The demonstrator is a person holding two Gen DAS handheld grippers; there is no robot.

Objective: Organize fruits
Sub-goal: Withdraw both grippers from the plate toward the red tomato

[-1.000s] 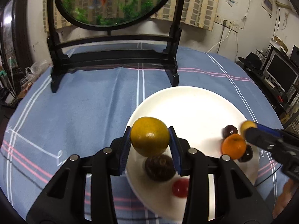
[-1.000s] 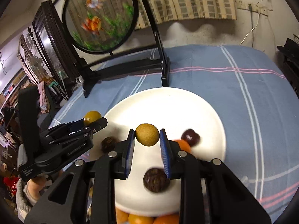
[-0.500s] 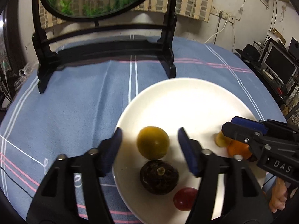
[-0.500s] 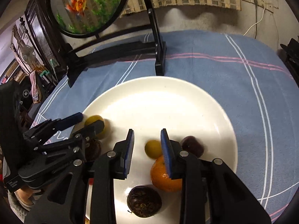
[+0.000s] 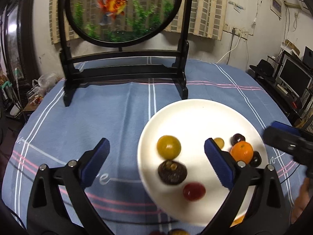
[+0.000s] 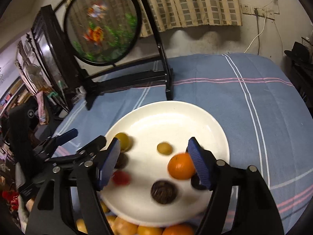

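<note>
Fruits now all sit on the white plate (image 5: 195, 113), since I've let go of the yellow citrus (image 5: 168, 147) and small yellow fruit (image 6: 164, 148), so left gripper (image 5: 156, 162) and right gripper (image 6: 154, 163) fingers gape empty, free for more oranges (image 6: 148, 230) just below the plate.

there's a round goldfish panel (image 5: 121, 9) on a black stand (image 5: 125, 72) at the back of the blue striped tablecloth (image 5: 97, 121), plus striped curtains (image 6: 187, 4) and a monitor (image 5: 294, 78) off right
</note>
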